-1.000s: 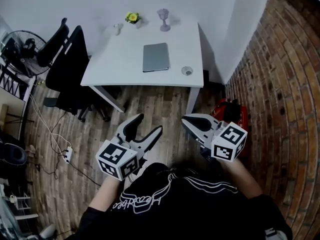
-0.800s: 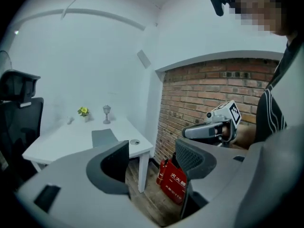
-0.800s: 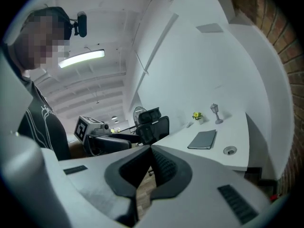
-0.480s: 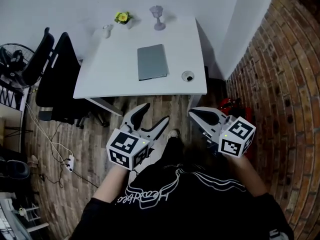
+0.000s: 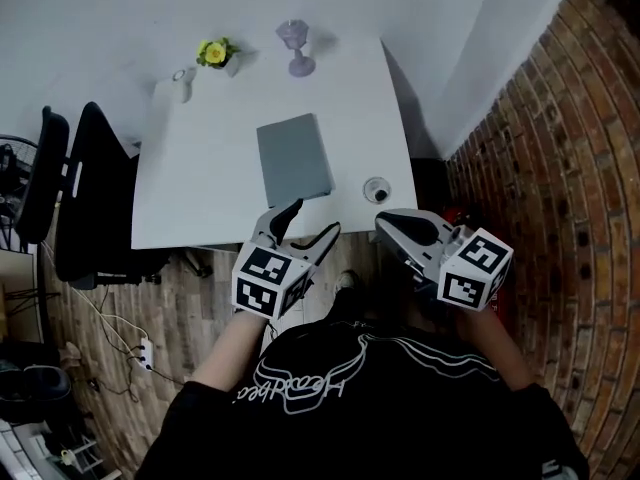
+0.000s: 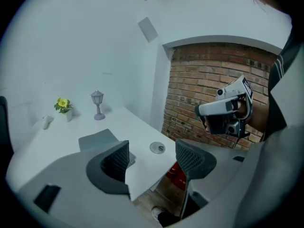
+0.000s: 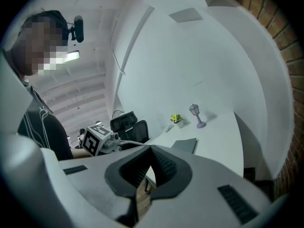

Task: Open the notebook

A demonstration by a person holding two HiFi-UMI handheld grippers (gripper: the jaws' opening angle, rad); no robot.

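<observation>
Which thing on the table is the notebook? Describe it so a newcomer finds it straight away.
Find the white table against the white wall. The notebook lies closed and flat near its middle. It is the only grey rectangular slab; the yellow flower and small lamp stand at the far edge.

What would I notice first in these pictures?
Two grippers with black-and-white marker cubes, the left gripper open and the right gripper shut, hover by the front edge of a white table. A closed grey notebook lies on it, and a red brick wall fills the right side.
</observation>
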